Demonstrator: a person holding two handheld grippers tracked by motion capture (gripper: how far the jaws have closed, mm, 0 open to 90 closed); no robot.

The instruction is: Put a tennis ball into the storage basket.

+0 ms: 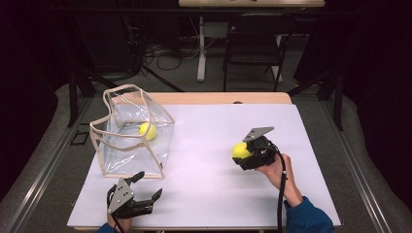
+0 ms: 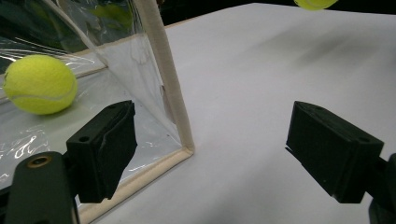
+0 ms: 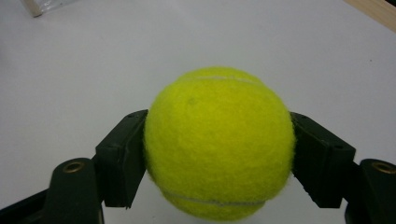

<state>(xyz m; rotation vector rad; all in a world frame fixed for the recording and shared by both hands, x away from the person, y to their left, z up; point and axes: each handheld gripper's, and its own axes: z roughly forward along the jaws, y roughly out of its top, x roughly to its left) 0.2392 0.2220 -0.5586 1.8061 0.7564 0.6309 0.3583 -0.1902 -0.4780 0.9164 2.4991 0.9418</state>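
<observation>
Where the right claw (image 1: 241,154) is raised over the right half of the table (image 1: 214,189), a yellow tennis ball (image 1: 240,150) sits clamped between its two black jaws, one jaw pressing each side of the ball, as the right gripper view shows close up (image 3: 218,140). That ball is held clear of the white sheet, with a seam line running across its top and another near its bottom. The right hand (image 1: 278,171) grips the tool from behind, a blue sleeve (image 1: 307,217) comes in from the lower edge, and a black cable (image 1: 281,194) trails down along the forearm. A second tennis ball (image 1: 147,130) lies inside a clear plastic bag (image 1: 131,133) with cream trim, which stands open-topped on the left part of the table, well apart from the held ball. Near the front edge, just in front of the bag, the left claw (image 1: 147,185) hangs with its jaws spread wide and nothing between them. From the left gripper view, the bag's cream corner edge (image 2: 169,79) rises between the two jaws, the left jaw sits in front of the clear wall, and the ball inside (image 2: 39,84) rests on the bag's floor behind that wall. Beyond the table stand a dark folding chair (image 1: 253,46) and some cables on the floor (image 1: 165,51).
</observation>
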